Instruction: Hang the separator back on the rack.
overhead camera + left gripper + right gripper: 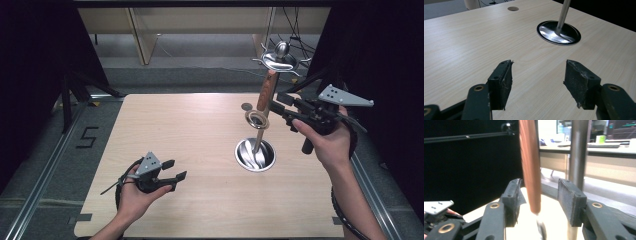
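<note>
Right gripper [539,195] fingers apart — blurred, seemingly wooden handle [530,165] between

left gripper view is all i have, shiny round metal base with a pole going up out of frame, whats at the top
observer: The pole ends in a silver metal hook rack, and a brown wooden-handled utensil appears to hang from it.
operator: is the right gripper on it
observer: The right gripper has a jaw on either side of the wooden handle. It is open and the pads are not pressing.
operator: whats at the utensils lower end
observer: A metal ring, hanging above the round base.
</note>
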Demonstrator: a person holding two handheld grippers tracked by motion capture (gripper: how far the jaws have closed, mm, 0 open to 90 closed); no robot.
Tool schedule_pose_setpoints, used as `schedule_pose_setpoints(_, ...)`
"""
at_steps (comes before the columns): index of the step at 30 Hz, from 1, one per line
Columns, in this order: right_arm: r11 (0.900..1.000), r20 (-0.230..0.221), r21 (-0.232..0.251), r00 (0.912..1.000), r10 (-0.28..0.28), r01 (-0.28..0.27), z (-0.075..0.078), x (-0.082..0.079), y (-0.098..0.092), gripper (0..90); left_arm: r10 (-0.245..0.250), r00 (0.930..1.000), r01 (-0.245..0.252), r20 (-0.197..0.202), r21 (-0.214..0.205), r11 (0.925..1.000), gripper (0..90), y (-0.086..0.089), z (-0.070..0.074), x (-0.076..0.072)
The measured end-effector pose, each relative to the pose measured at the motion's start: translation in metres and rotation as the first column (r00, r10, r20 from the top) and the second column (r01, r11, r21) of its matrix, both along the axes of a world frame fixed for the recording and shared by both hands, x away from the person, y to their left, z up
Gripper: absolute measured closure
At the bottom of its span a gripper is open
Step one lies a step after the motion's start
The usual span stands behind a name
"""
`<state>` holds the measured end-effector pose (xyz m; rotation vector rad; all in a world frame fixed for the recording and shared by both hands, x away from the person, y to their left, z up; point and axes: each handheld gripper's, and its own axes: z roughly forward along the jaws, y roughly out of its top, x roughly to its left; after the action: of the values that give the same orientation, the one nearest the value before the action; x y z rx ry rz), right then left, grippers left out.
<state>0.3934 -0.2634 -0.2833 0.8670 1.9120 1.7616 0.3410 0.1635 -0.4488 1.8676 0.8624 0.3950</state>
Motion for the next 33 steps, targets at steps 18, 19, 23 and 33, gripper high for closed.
schedule_pose_setpoints(18, 0.988, -0.132, -0.092, 0.982, -0.135, 0.124, -0.083, -0.022, -0.038, 44.1, 0.017, 0.9997, -0.017, -0.016, -0.014, 0.9998, 37.8, 0.001, -0.001, 0.0)
schedule_pose_setpoints(19, 0.988, -0.132, -0.092, 0.982, -0.135, 0.124, -0.083, -0.022, -0.038, 44.1, 0.016, 0.9998, -0.016, -0.011, 0.003, 0.9999, 37.8, 0.001, 0.0, 0.001)
schedule_pose_setpoints(23, 0.9799, -0.16, -0.134, 0.9726, -0.168, 0.148, -0.104, -0.021, -0.045, 43.8, 0.018, 0.9996, -0.018, -0.021, -0.011, 0.9998, 37.6, 0.001, -0.001, 0.001)
schedule_pose_setpoints(33, 0.9578, -0.227, -0.166, 0.9361, -0.269, 0.234, -0.15, -0.029, -0.064, 47.0, -0.01, 0.9994, 0.01, -0.034, 0.005, 0.9999, 36.9, 0.002, -0.004, 0.003)
